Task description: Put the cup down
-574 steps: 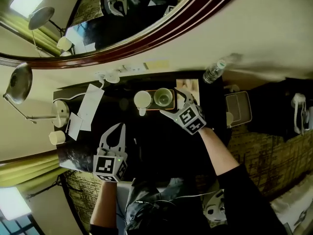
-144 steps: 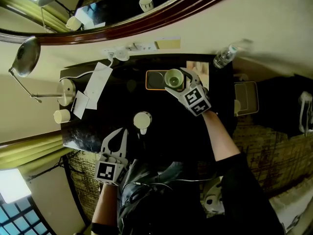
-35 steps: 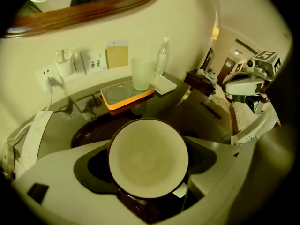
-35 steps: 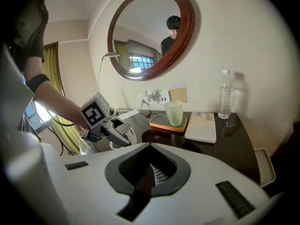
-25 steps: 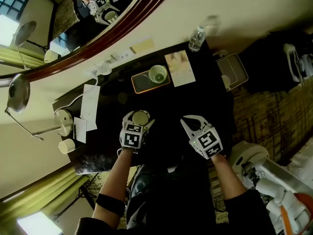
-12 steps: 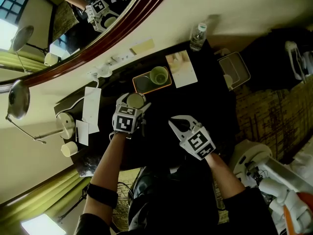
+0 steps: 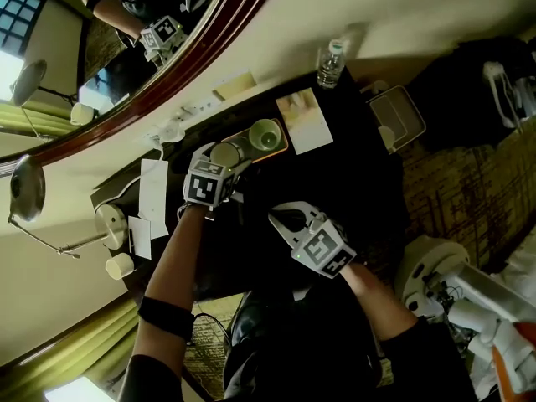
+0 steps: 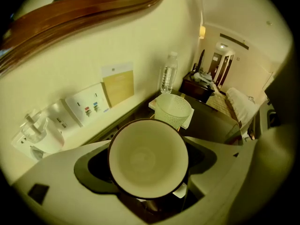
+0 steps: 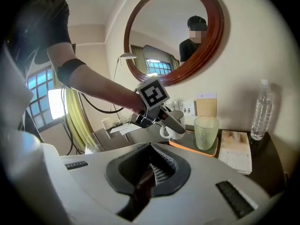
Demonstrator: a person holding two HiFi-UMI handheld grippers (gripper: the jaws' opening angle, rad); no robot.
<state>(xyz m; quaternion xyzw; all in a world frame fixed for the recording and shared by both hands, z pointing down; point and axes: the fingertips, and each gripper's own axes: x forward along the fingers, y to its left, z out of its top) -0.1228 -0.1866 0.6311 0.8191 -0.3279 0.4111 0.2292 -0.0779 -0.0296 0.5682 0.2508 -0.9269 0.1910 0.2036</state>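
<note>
Gripping a white cup [image 8: 147,156] between its fingers, your left gripper [image 7: 226,159] is holding it at the end of the orange tray [image 9: 187,148], just beside the ribbed glass [image 9: 206,131] there. Your right gripper [image 7: 276,214], fingers pressed together on nothing, is hovering over the dark desk [image 7: 352,182].

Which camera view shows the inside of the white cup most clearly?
The left gripper view: the cup fills the middle, its empty inside facing the camera. The right gripper view shows only its side and handle, from afar. The head view shows it small, from above.
</note>
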